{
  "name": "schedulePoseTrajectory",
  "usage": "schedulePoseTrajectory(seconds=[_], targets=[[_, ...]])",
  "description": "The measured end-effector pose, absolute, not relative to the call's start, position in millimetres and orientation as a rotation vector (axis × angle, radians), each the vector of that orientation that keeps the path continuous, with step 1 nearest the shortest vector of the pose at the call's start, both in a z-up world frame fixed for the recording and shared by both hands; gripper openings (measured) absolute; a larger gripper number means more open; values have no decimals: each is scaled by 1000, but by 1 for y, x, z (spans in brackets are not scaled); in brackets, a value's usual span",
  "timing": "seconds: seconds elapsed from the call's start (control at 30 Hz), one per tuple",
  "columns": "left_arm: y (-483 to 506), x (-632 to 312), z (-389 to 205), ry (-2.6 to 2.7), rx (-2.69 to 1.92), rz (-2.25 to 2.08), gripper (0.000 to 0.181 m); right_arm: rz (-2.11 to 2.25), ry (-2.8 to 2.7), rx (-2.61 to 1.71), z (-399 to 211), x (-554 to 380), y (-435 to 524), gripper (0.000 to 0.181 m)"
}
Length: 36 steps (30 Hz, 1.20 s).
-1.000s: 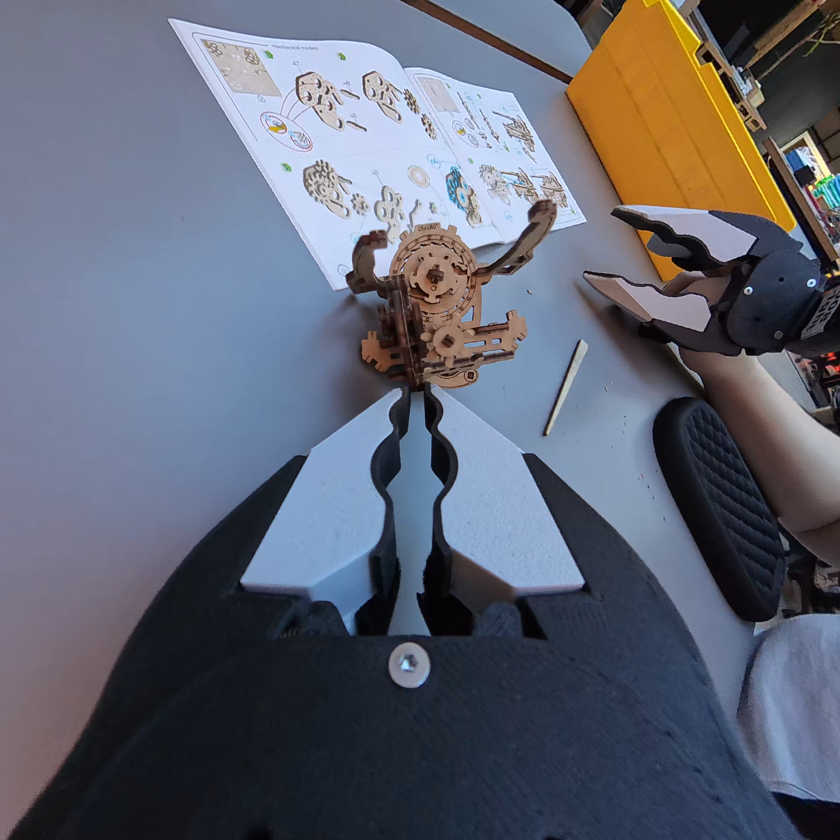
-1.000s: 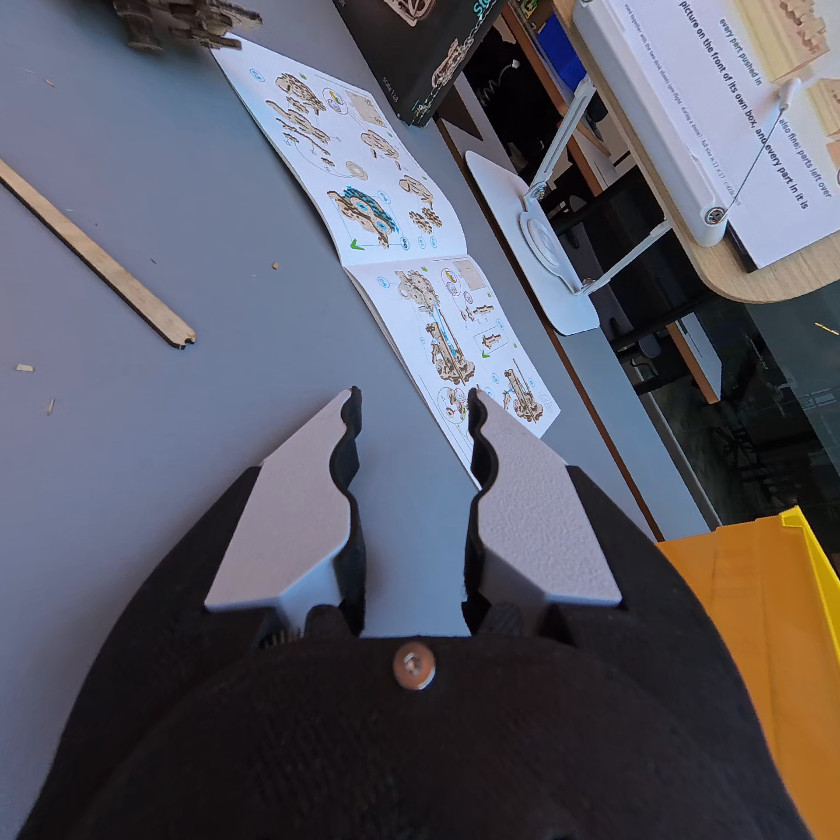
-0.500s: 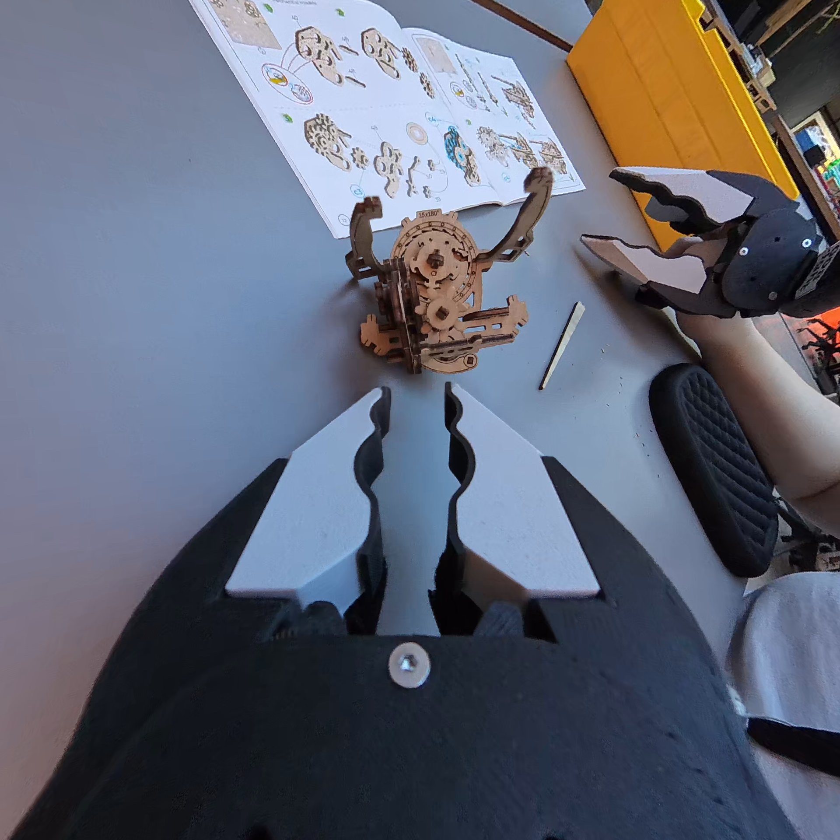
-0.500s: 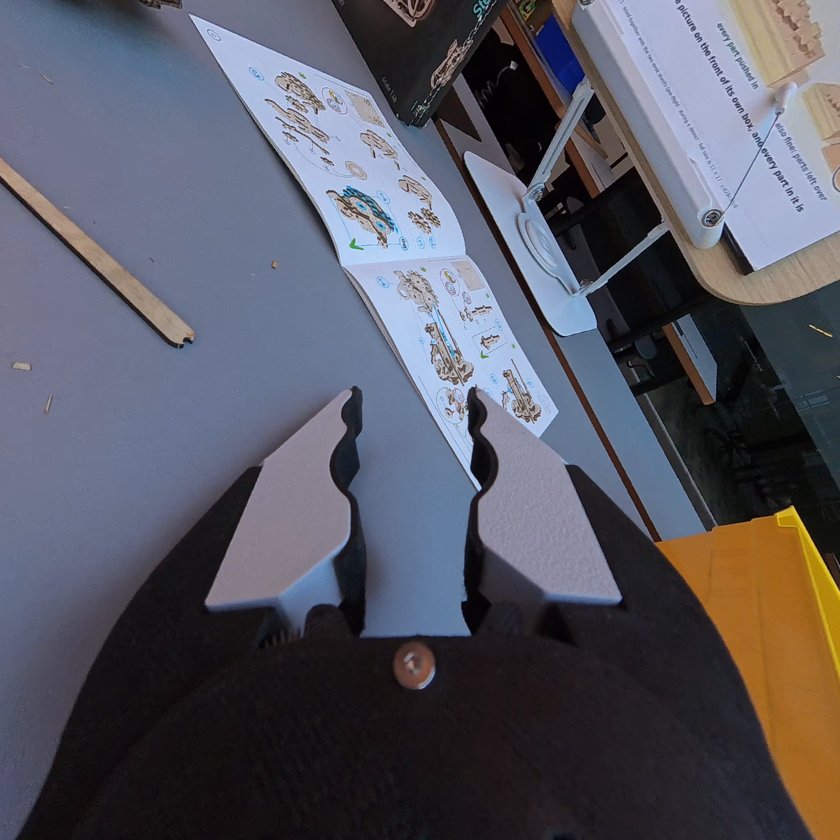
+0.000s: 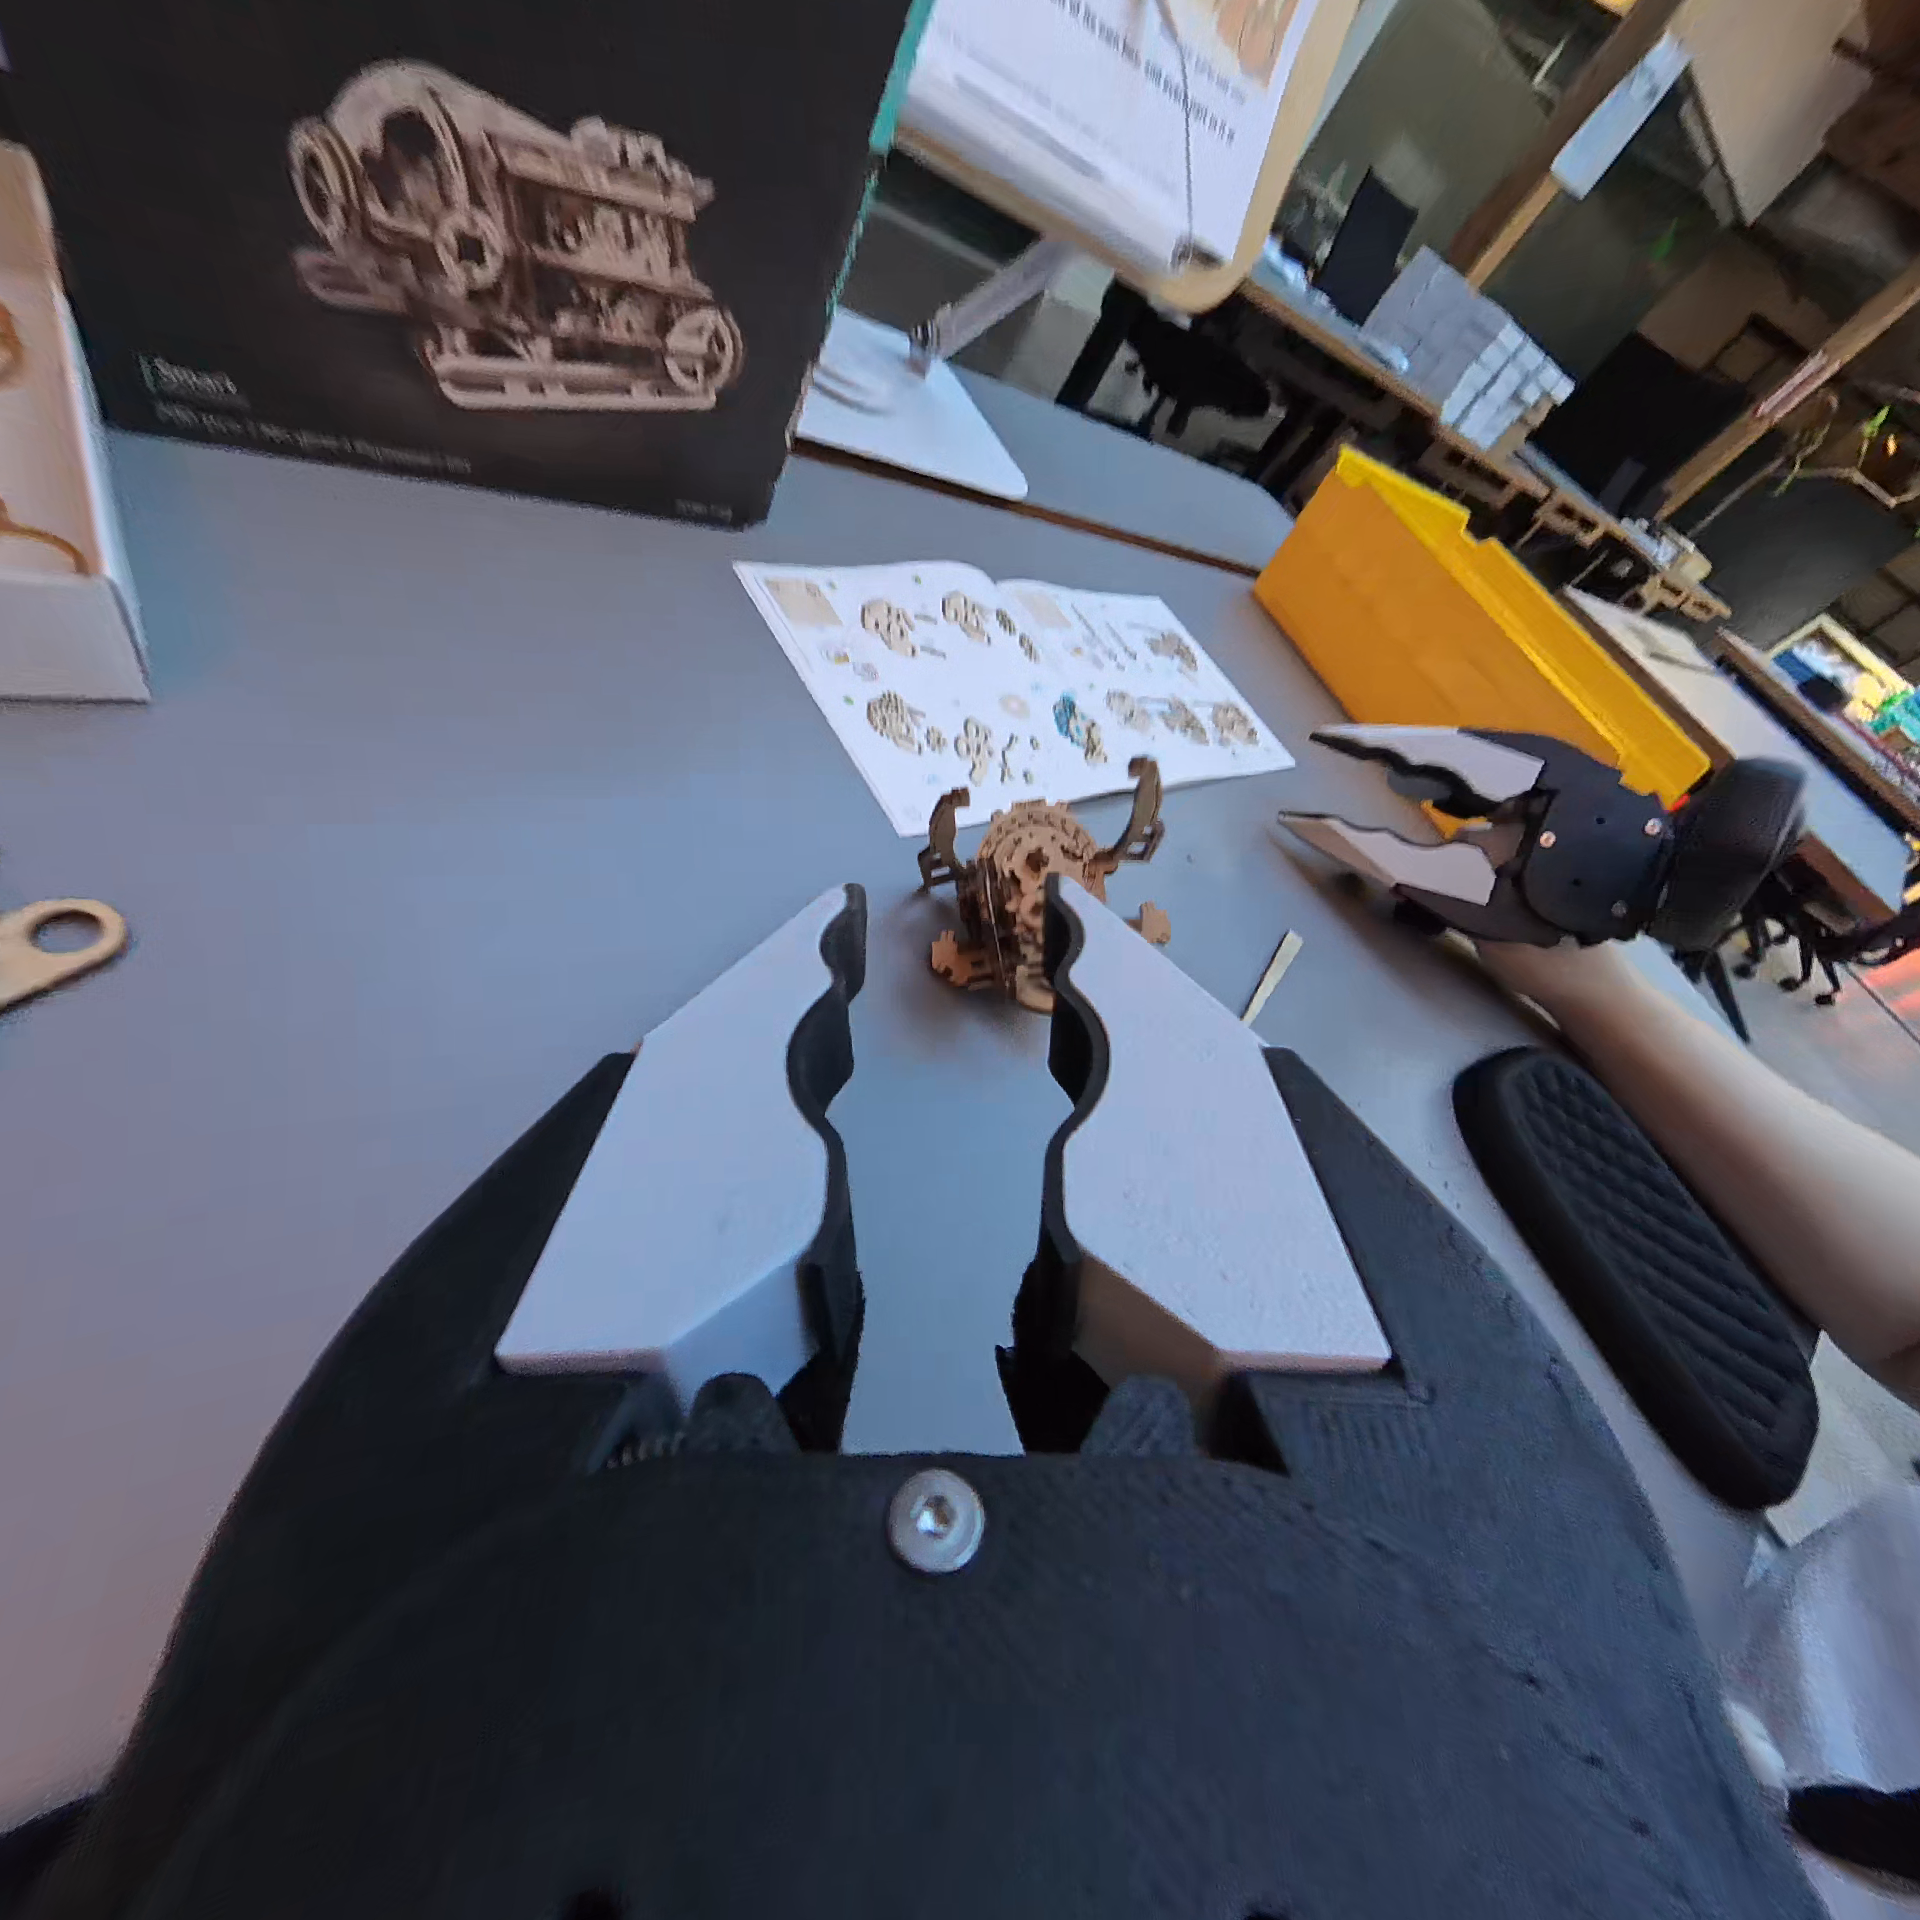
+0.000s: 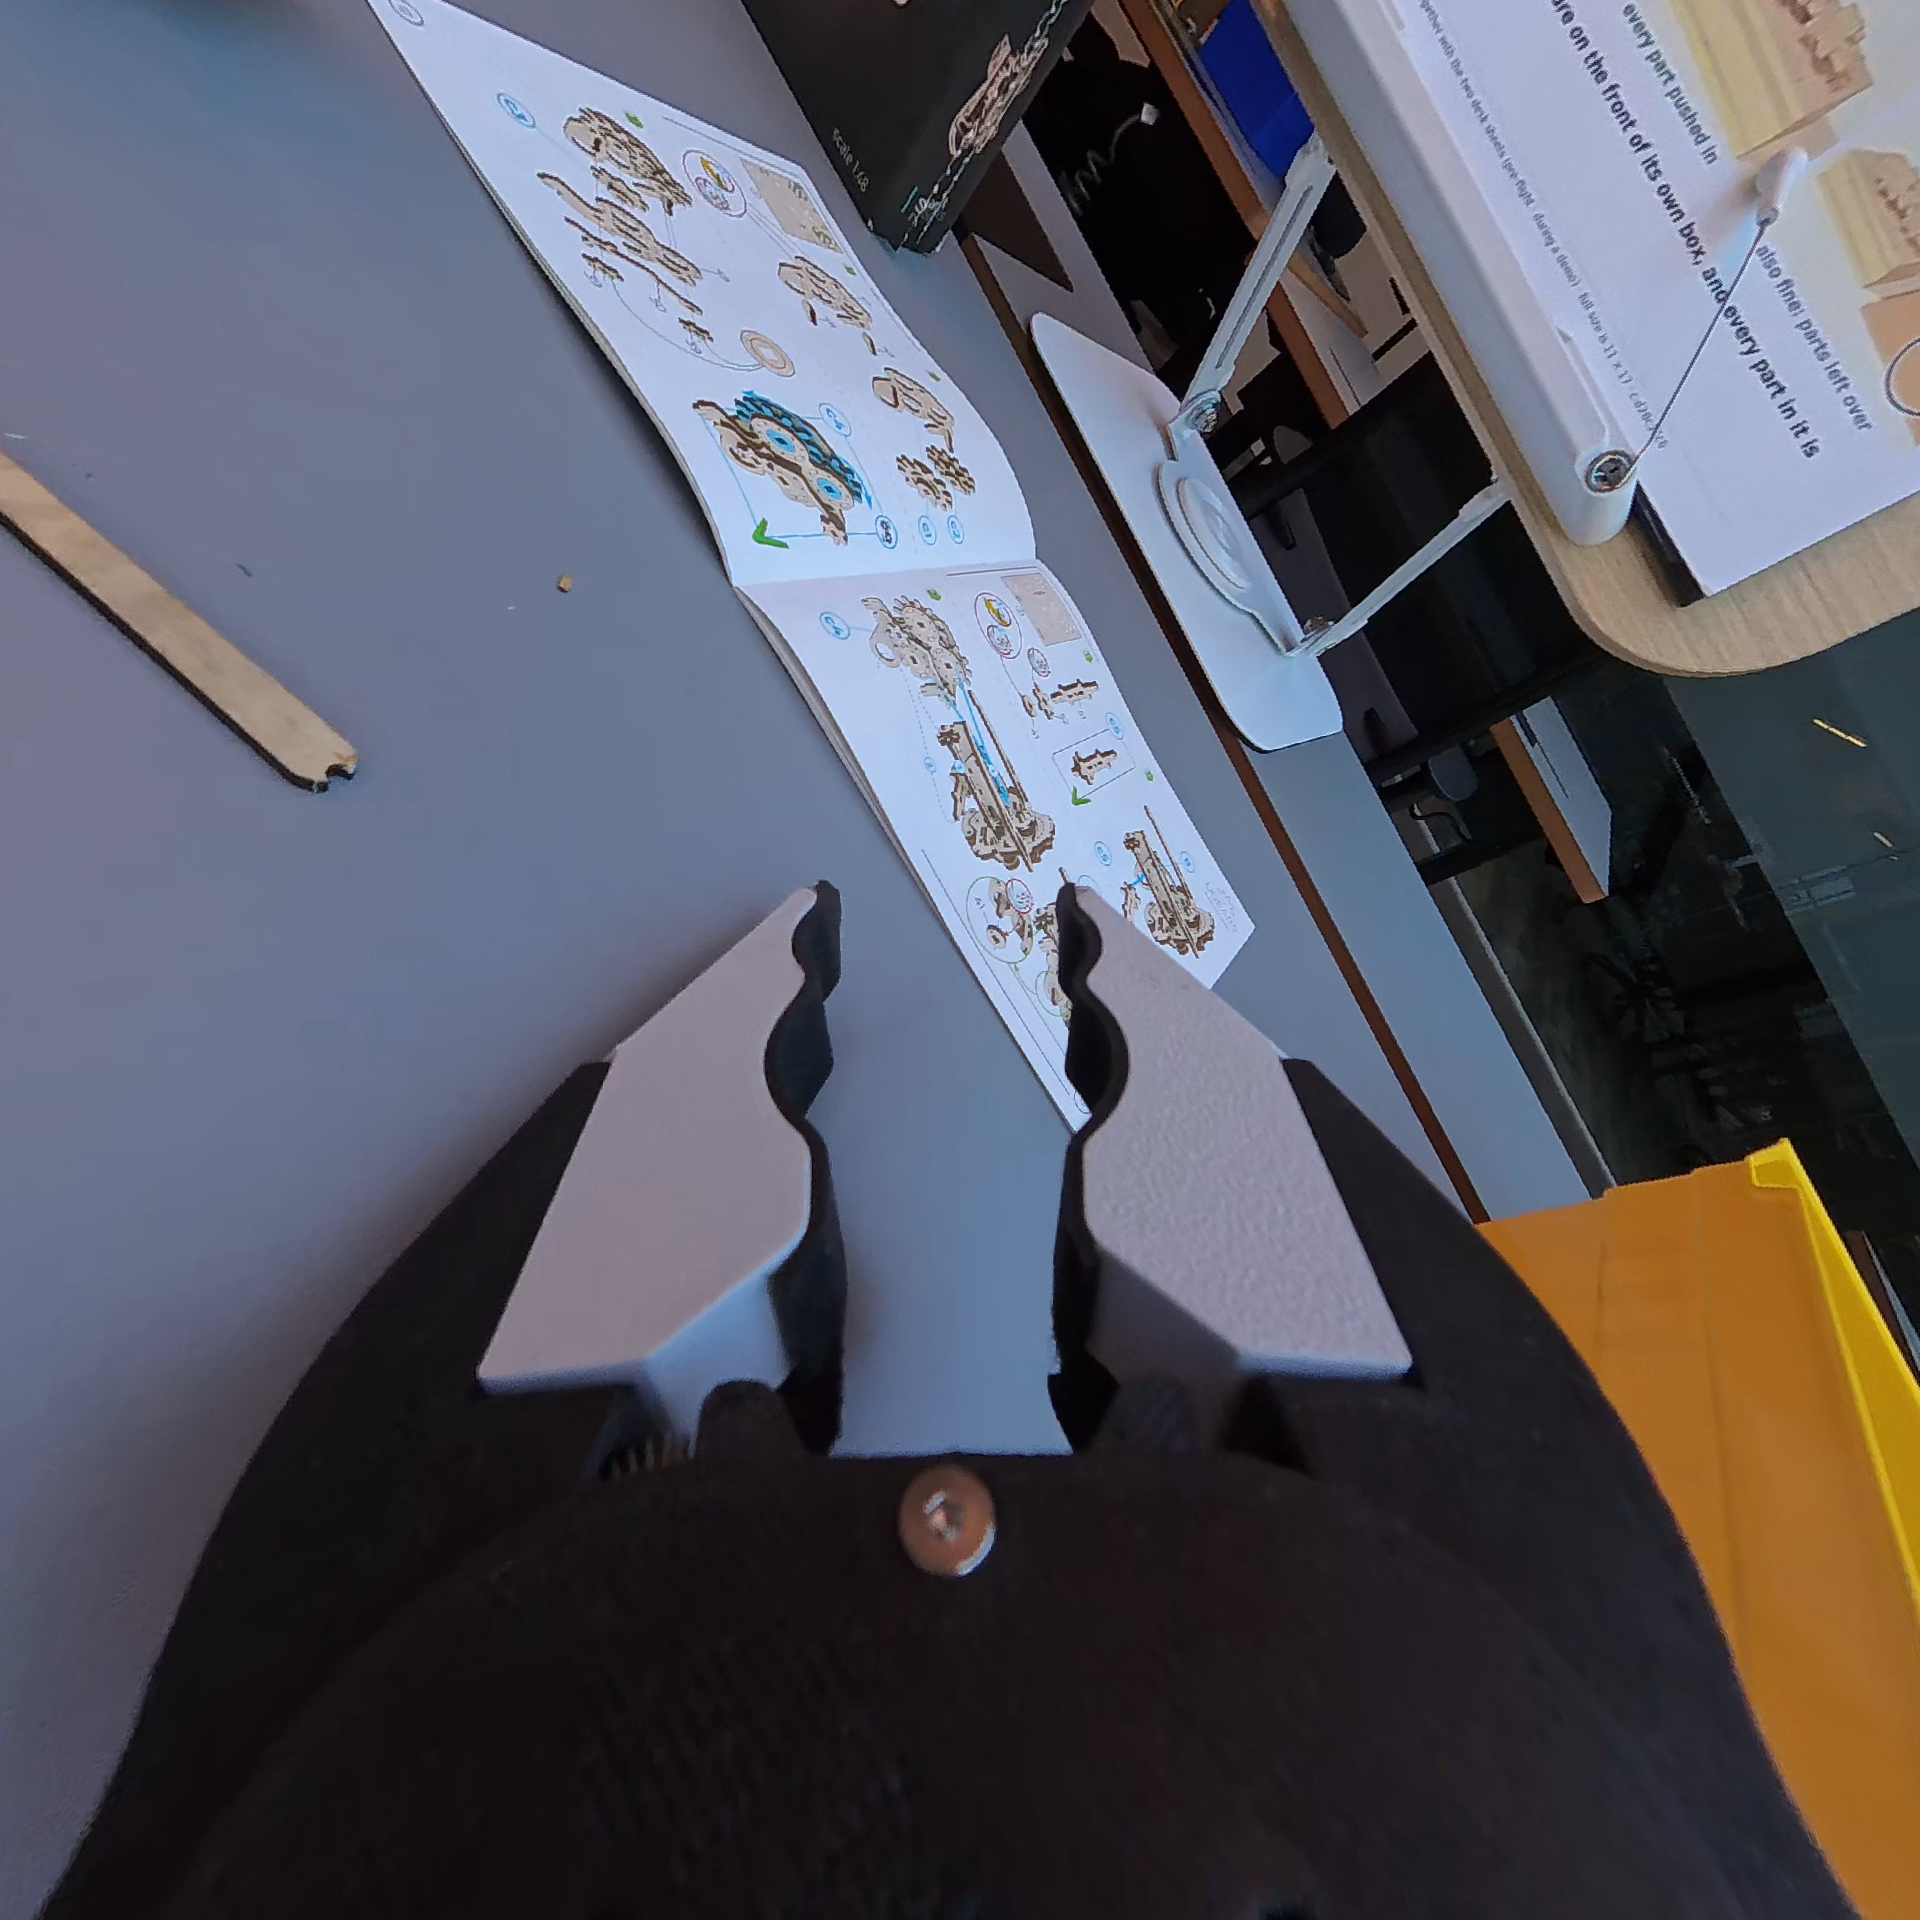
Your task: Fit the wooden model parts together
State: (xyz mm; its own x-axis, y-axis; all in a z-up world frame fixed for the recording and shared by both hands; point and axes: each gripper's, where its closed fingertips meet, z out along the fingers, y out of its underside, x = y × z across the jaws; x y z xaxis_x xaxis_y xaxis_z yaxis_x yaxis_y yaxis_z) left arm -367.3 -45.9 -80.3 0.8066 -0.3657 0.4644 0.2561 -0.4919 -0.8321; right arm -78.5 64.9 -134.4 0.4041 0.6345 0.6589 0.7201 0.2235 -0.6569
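Two grippers are seen over a grey table (image 5: 436, 790), both spread apart and holding nothing. In the left wrist view, the left gripper (image 5: 954, 902) is held with its jaws well open, only bare tabletop between them. Beyond its tips, toward 12 o'clock, the wooden model (image 5: 1013, 914) stands upright on the table by itself, touched by neither gripper; two curved arms rise from its sides and small gears show on its face, and its right side is partly hidden behind the right fingertip. An open instruction booklet (image 5: 1013, 675) lies flat just past the model. A thin wooden strip (image 5: 1273, 975) lies at about 2 o'clock from the model. At 3 o'clock the right gripper (image 5: 1317, 781) is seen, jaws parted and empty, raised off the table. A yellow bin (image 5: 1455, 613) sits beyond it at 1 o'clock, and a black kit box (image 5: 436, 239) stands at 11 o'clock. A flat wooden part with a round hole (image 5: 57, 945) lies at the 9 o'clock edge.

In the right wrist view, the right gripper (image 6: 943, 902) is likewise open over bare table, with the booklet (image 6: 831, 468) at 12 to 1 o'clock and the strip (image 6: 177, 634) at 10 o'clock.
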Motion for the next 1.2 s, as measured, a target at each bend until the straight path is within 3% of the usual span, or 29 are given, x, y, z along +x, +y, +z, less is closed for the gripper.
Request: schedulePoseTrajectory(seconds=[0.43,0.63,0.83,0.87,0.93,1.0,1.2], targets=[[-25,-312,88,337,-1731,-636,47,-123,-1250,-1516,-137,-75,74,32],[-13,-276,119,392,-1719,-626,49,-329,-1257,-1408,-136,-74,77,26],[-11,-285,140,366,-1667,-604,50,-161,-1220,-1571,-139,-72,87,28],[-11,-290,140,352,-1663,-613,50,-41,-1223,-1661,-143,-75,85,34],[-10,-301,136,316,-1658,-628,50,165,-1172,-1859,-148,-76,86,68],[-7,-310,135,300,-1670,-633,49,224,-1138,-1970,-151,-69,94,84],[-8,-325,154,331,-1590,-533,46,365,-945,-2108,-160,-57,109,86]])
